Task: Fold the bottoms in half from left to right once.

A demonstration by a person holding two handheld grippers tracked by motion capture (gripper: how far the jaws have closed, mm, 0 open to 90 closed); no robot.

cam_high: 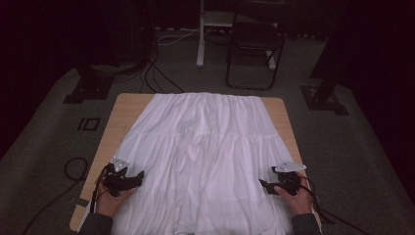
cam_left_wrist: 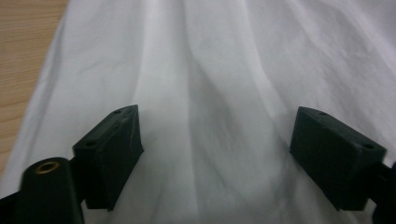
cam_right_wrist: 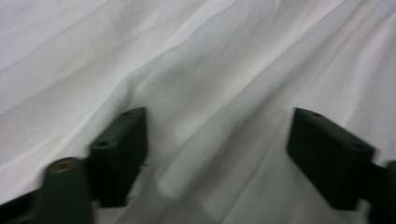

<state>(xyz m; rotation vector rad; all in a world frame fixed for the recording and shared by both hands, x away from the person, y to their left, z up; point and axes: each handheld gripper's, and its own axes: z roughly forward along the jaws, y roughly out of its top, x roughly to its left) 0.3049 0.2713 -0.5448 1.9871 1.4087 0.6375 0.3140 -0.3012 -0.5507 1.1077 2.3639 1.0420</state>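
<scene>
Lying spread over the counter (cam_high: pixel 125 105), the white skirt (cam_high: pixel 205 147) is running lengthwise from its gathered waistband at upper frame to the hem at the bottom. Both tools, left (cam_high: pixel 139 175) and right (cam_high: pixel 263 184), are hovering wide open at its sides; each should probably be pinching one layer's edge squarely.
</scene>
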